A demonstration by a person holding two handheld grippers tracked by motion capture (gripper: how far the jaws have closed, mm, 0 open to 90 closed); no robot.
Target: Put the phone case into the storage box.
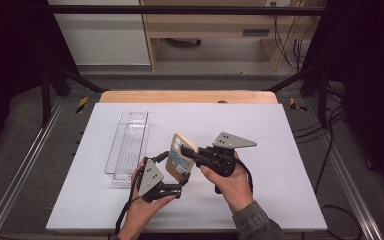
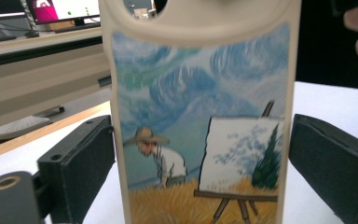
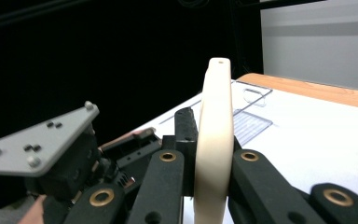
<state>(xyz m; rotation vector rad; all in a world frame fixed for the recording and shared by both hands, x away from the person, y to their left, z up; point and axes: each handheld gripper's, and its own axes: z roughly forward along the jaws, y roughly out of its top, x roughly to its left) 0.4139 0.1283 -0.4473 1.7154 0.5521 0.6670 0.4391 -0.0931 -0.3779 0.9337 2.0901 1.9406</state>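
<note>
Above the white worktop, beside a clear tray, the right gripper clamps an upright phone case while the left gripper stands wide around it.

I count one cream phone case with a painted field scene, one clear plastic tray, one white-topped bench, and two hand-held grippers: my left hand-held gripper and my right hand-held gripper.

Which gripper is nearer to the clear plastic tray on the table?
Left. The left gripper sits just off the near right corner of the clear tray. The right gripper, shut on the phone case, lies farther right, beyond the case.
</note>
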